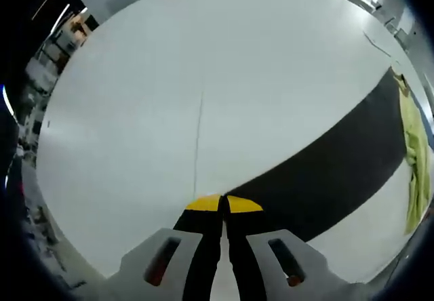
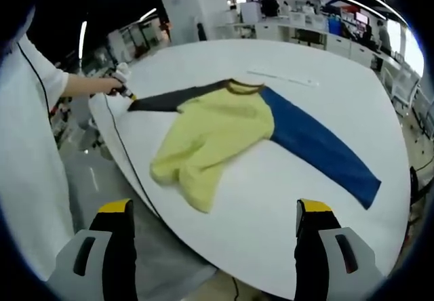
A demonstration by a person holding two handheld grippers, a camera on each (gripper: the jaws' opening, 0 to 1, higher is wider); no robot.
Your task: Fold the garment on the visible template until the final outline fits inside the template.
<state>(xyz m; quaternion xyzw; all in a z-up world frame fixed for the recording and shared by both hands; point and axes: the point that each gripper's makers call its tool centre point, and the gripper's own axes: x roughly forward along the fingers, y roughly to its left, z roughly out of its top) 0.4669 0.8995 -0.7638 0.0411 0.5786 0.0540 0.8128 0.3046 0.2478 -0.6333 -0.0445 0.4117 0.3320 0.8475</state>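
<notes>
A long-sleeved garment lies spread on the white table (image 2: 271, 199): yellow body (image 2: 217, 135), blue sleeve (image 2: 319, 145) stretched to the right, black sleeve (image 2: 169, 99) stretched to the left. In the right gripper view my left gripper (image 2: 125, 91), held by a hand, sits at the cuff end of the black sleeve. In the left gripper view its jaws are shut at that cuff (image 1: 223, 205), and the black sleeve (image 1: 325, 172) runs away to the yellow body (image 1: 415, 152). My right gripper (image 2: 214, 207) hangs open above the table's near edge, short of the yellow hem.
A person in a white shirt (image 2: 27, 145) stands at the left by the table edge. A thin black cable (image 2: 129, 158) follows that edge. A pale strip (image 2: 281, 77) lies beyond the collar. Desks and shelves fill the room behind.
</notes>
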